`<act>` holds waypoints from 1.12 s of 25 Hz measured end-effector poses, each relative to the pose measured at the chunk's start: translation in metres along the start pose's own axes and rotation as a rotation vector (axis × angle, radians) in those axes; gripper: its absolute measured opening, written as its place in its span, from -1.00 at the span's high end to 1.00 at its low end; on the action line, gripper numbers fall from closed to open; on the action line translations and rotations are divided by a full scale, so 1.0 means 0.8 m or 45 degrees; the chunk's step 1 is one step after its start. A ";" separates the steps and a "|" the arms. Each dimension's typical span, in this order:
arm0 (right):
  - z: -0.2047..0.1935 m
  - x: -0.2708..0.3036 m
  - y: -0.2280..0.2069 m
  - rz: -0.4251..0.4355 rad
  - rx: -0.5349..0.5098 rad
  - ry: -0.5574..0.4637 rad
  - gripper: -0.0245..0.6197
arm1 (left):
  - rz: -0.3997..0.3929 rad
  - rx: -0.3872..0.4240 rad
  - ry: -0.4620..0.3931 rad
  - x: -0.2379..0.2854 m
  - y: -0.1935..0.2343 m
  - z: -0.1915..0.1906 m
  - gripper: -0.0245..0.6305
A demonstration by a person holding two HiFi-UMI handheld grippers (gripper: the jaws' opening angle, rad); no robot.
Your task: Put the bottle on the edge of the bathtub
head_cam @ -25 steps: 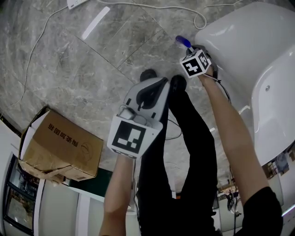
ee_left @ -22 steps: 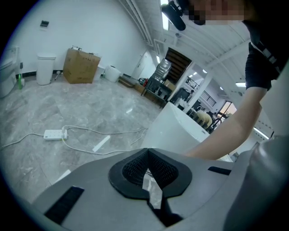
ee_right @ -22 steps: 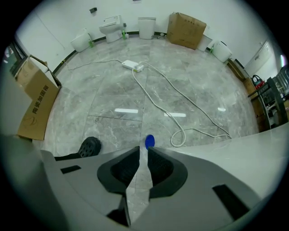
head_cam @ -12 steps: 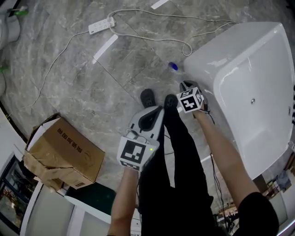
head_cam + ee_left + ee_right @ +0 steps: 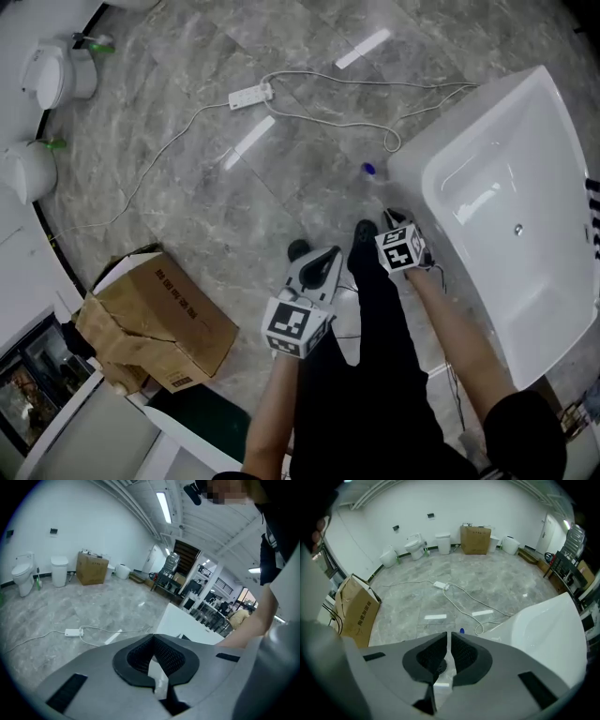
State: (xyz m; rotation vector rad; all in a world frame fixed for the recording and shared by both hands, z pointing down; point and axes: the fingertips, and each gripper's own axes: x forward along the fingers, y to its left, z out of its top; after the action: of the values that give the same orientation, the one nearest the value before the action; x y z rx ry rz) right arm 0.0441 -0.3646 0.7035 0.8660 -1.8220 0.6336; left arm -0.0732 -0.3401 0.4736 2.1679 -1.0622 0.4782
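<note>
A small clear bottle with a blue cap (image 5: 368,170) lies on the grey marble floor against the near corner of the white bathtub (image 5: 441,141). The right gripper view shows the bottle's cap (image 5: 461,631) just beyond the jaws, beside the bathtub (image 5: 553,620). My right gripper (image 5: 394,219) hangs above the floor by the tub's side, well short of the bottle. Its jaws have just been closing to a thin slit with nothing between them. My left gripper (image 5: 327,255) is held over my legs, shut and empty.
A torn cardboard box (image 5: 159,319) sits on the floor at the left. A power strip (image 5: 248,95) and its white cable run across the floor beyond the bottle. Two white tape strips (image 5: 248,142) lie nearby. Toilets (image 5: 56,70) stand at the far left.
Both grippers have risen away from the floor and my view has pulled up with them. The right gripper has drawn back from the bottle, which stays by the tub's corner.
</note>
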 end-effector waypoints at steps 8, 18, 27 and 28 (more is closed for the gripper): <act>0.027 -0.098 0.040 -0.093 0.133 -0.135 0.85 | -0.044 0.154 0.012 -0.097 -0.023 0.011 0.89; 0.071 -0.227 0.204 -0.267 0.253 -0.353 0.88 | -0.301 0.336 -0.063 -0.253 -0.001 -0.006 0.89; 0.072 -0.362 0.335 -0.419 0.414 -0.628 0.89 | -0.537 0.476 -0.137 -0.399 -0.008 -0.028 0.89; 0.071 -0.379 0.348 -0.429 0.428 -0.665 0.89 | -0.554 0.477 -0.131 -0.413 -0.009 -0.036 0.89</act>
State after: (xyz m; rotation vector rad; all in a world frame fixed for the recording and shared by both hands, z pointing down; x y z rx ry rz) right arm -0.1279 -0.1527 0.3906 1.6475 -1.9785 0.5330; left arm -0.2672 -0.1339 0.3006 2.6868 -0.5489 0.3854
